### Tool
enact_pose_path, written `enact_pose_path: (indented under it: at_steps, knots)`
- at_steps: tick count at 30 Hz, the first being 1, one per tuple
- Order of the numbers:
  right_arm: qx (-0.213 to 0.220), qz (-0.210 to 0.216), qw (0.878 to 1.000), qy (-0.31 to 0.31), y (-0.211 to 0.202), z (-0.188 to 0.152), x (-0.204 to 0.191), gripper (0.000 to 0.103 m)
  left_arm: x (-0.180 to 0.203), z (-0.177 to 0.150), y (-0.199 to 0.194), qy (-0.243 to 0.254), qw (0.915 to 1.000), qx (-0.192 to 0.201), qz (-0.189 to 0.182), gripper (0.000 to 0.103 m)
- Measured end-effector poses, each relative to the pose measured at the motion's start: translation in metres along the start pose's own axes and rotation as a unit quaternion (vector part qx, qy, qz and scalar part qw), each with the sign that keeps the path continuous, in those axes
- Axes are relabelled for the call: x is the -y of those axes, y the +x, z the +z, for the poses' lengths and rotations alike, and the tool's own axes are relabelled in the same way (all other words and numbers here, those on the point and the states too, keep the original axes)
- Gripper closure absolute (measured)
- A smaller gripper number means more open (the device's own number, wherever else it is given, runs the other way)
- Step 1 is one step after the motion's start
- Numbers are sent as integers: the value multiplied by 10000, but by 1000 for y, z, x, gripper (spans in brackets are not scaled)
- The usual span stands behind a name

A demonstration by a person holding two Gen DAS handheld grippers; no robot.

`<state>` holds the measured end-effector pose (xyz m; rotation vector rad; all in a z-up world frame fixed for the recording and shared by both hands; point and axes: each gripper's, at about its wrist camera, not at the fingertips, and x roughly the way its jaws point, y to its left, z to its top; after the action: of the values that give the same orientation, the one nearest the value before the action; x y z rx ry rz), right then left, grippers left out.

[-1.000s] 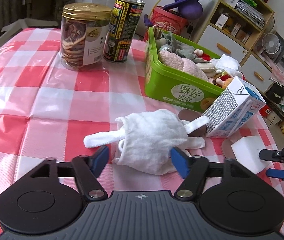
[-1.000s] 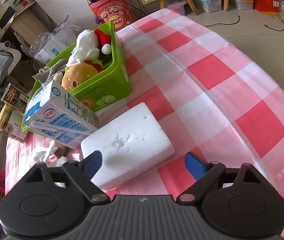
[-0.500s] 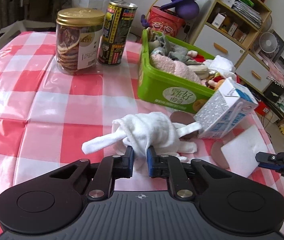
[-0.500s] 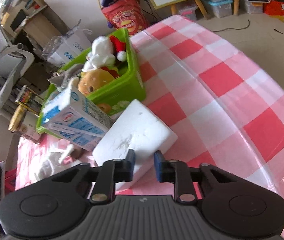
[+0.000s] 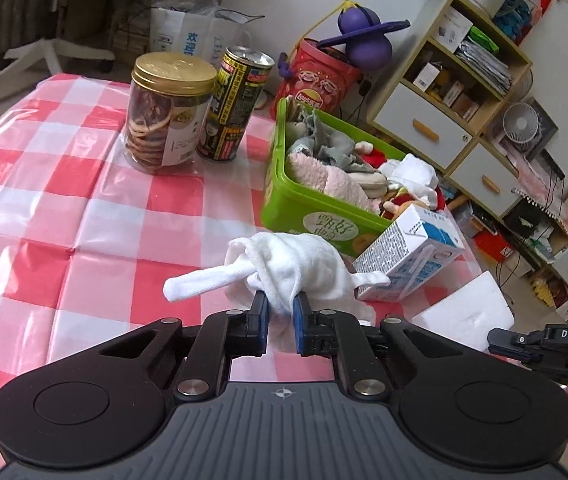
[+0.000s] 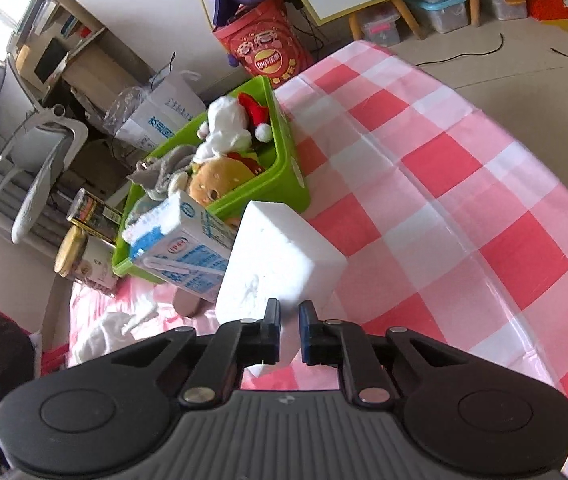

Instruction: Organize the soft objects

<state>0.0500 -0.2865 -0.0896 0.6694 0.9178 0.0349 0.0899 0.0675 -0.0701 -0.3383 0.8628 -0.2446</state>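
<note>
Checked tablecloth [image 5: 63, 216] covers the table; the green bin [image 5: 284, 208] near its far edge already holds plush toys. Two soft items remain outside it. Left gripper [image 5: 280, 314] is clamped on the white cloth bundle [image 5: 304, 268]; right gripper [image 6: 288, 322] is pinched on the near corner of the white foam block [image 6: 279, 264]. Versus a second ago, both jaws have closed and both items are lifting off the table.

Green bin [image 5: 292, 204], red-white checked tablecloth [image 5: 83, 216]
</note>
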Motion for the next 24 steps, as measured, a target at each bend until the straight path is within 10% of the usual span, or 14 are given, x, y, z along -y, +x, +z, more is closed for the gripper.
enact_pose_path:
  at_steps: [24]
  knots:
    - [740,629,9951,199,-31,66,-18,103,6,33,-19,-48,9971,740,194,94]
